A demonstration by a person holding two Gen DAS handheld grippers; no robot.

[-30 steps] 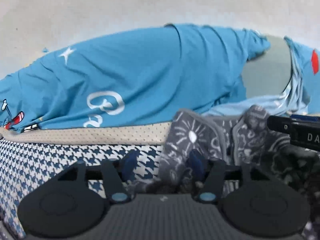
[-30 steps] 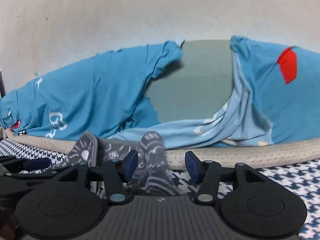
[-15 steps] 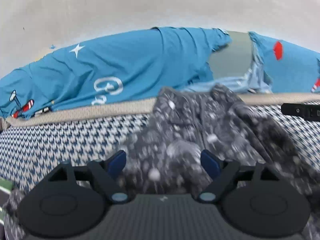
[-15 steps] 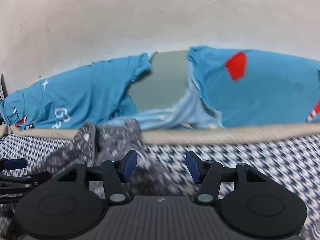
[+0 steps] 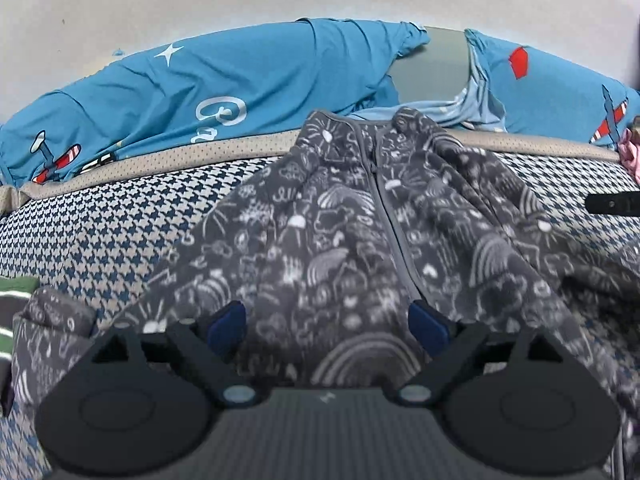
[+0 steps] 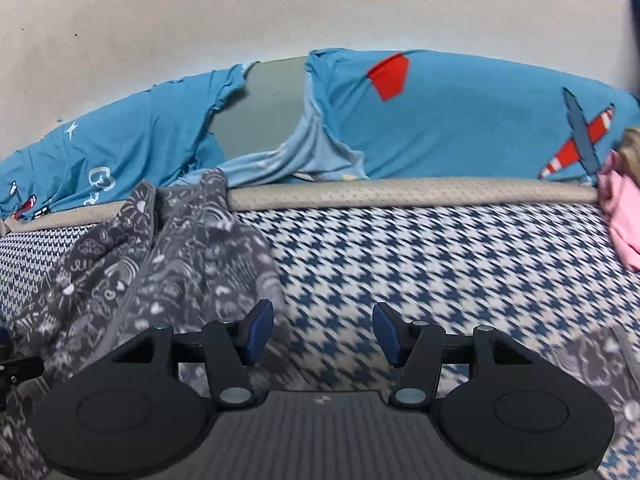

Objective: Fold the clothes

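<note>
A dark grey zip-up fleece jacket [image 5: 360, 248] with white doodle print lies spread on the houndstooth bed cover [image 5: 120, 240], collar toward the far edge. My left gripper [image 5: 328, 326] is open just above its lower front, holding nothing. In the right wrist view the jacket [image 6: 160, 264] lies at the left. My right gripper [image 6: 323, 330] is open and empty over bare cover [image 6: 440, 272], beside the jacket's right edge. Another grey printed part [image 6: 596, 364] shows at the lower right.
Blue aeroplane-print pillows [image 5: 240, 92] [image 6: 460, 120] line the wall past a beige mattress edge [image 6: 400, 192]. A pink garment [image 6: 624, 216] lies at the right. A green striped cloth [image 5: 12, 292] is at the left edge. The right gripper's tip [image 5: 616, 202] shows at the right.
Both grippers let go of the jacket's collar and pulled back toward me. The jacket now lies spread flat on the cover. The left jaws opened wider.
</note>
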